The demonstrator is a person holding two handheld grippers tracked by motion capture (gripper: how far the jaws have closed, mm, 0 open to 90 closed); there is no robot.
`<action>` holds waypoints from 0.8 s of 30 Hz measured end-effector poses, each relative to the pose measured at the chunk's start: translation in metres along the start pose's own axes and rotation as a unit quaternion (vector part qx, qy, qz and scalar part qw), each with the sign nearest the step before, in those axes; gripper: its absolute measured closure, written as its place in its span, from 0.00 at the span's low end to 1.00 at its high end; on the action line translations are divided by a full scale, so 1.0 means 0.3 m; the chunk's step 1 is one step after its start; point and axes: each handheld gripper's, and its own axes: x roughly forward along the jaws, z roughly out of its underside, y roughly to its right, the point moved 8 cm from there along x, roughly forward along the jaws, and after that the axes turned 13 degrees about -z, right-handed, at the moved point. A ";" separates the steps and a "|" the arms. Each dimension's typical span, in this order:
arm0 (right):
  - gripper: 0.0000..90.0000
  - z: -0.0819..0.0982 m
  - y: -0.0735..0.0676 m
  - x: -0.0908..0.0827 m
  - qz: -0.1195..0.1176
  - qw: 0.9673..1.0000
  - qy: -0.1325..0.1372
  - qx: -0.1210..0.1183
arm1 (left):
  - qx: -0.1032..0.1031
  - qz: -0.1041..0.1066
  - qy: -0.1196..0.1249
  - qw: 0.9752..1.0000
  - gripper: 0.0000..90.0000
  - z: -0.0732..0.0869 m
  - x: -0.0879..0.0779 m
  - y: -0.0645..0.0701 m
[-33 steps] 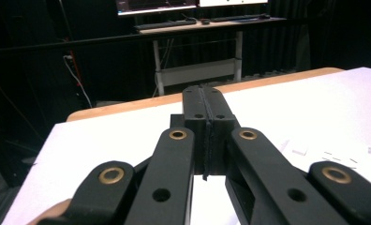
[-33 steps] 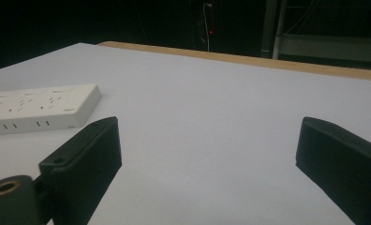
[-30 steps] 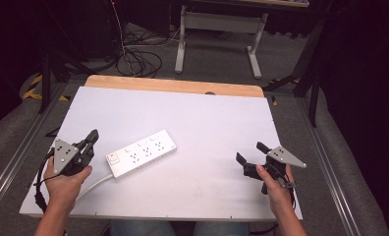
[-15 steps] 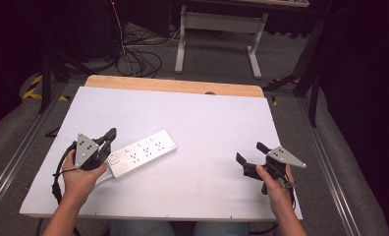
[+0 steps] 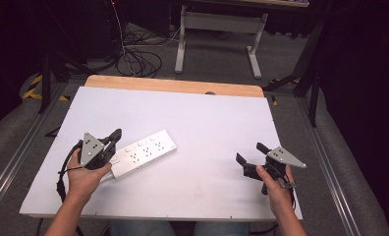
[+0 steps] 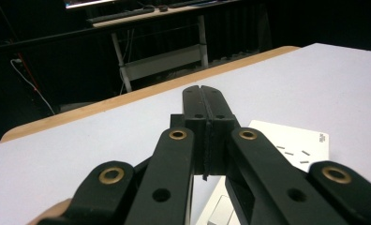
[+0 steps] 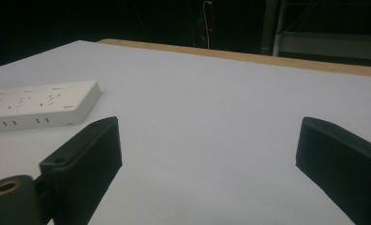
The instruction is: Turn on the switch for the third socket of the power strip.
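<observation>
A white power strip (image 5: 142,153) lies on a white table (image 5: 197,118), left gripper (image 5: 115,135) over its near end, right gripper (image 5: 251,156) well apart.

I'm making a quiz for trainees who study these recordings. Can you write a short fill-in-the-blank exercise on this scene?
1. The left gripper has its jaws ____.
2. The right gripper has its jaws ____.
3. The white power strip lies nearer to the ____ gripper.
4. The table has a top that is ____ in colour.

Missing words: shut; open; left; white
</observation>
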 end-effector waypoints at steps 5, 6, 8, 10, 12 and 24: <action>0.08 -0.003 -0.003 -0.001 -0.003 1.000 0.001 0.000 | 0.001 0.007 -0.003 1.000 1.00 -0.003 0.004 0.020; 0.08 -0.002 0.000 0.000 -0.002 1.000 0.001 0.001 | 0.002 0.007 -0.002 1.000 1.00 -0.005 0.006 0.023; 0.08 0.000 0.004 -0.001 -0.001 1.000 0.000 0.001 | 0.004 0.014 -0.002 1.000 1.00 -0.009 0.005 0.034; 0.08 -0.001 0.004 -0.002 -0.001 1.000 0.002 0.001 | 0.005 0.014 -0.001 1.000 1.00 -0.010 0.004 0.038; 0.08 -0.003 0.001 -0.002 -0.001 1.000 0.003 0.001 | 0.006 0.015 0.000 1.000 1.00 -0.013 0.004 0.041; 0.08 -0.002 0.004 0.000 -0.001 1.000 0.002 0.001 | 0.005 0.022 -0.005 1.000 1.00 -0.027 0.031 0.063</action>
